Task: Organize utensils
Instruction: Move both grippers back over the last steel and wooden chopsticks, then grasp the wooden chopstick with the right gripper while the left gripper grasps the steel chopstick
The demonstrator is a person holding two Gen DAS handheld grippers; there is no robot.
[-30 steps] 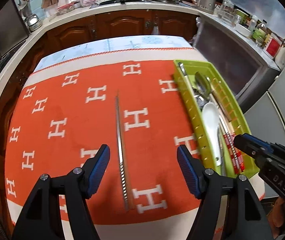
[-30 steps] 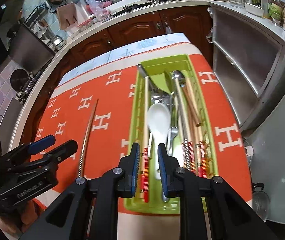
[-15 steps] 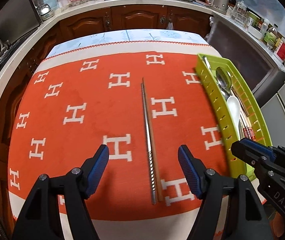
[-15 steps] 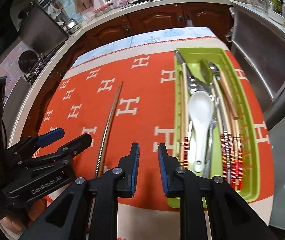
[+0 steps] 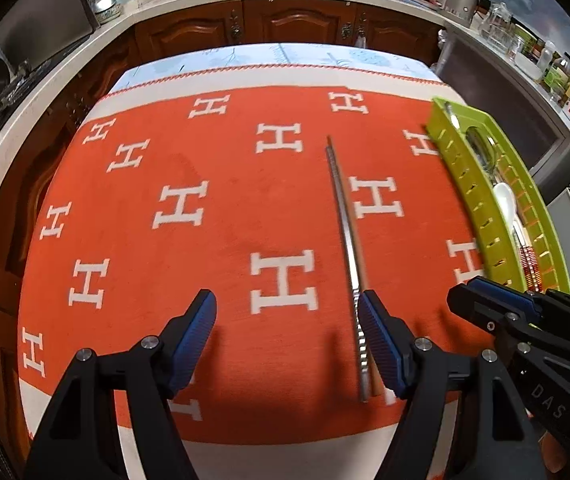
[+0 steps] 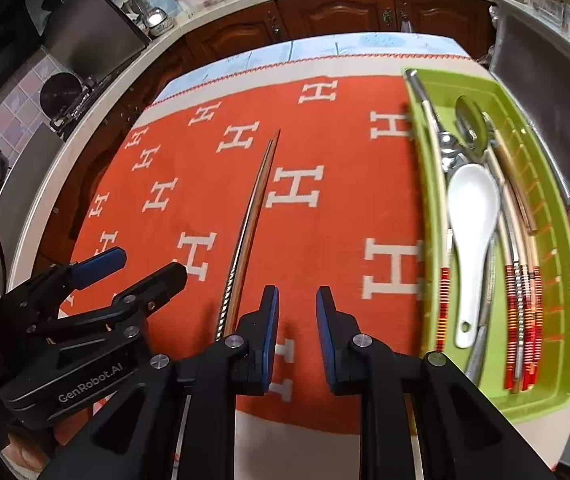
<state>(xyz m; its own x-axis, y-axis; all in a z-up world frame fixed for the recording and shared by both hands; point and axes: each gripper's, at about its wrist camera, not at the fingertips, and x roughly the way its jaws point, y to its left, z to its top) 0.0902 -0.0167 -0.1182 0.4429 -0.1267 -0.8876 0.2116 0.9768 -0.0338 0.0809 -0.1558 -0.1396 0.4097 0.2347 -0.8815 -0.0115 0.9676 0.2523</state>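
**Chopsticks on the orange cloth, both grippers above them**

A pair of chopsticks point(image 5: 347, 248) lies side by side on the orange cloth point(image 5: 213, 264). In the left wrist view the long axis runs roughly 12 to 6 o'clock, thin tips toward 12 and the ridged butt ends toward 6. In the right wrist view the pair leans, tips toward 1 o'clock. One stick is metal with a spiral grip, the other brownish.

The left gripper point(image 5: 287, 336) has its fingers wide apart with nothing between them. The chopsticks run just beside its right finger point(image 5: 377, 340), at 3 o'clock of the gap. Contact cannot be told.

The right gripper point(image 6: 296, 332) has its fingers close together with a narrow gap, empty. The chopsticks sit at its 10 o'clock.

The green tray point(image 6: 557, 280), at 3 o'clock on the cloth, holds a white spoon point(image 6: 471, 216), metal spoons and red-banded chopsticks lying lengthwise.

Writing: the cloth repeats a white "H"; the left gripper body reads "GenRobot.AI", the right one "DAS".
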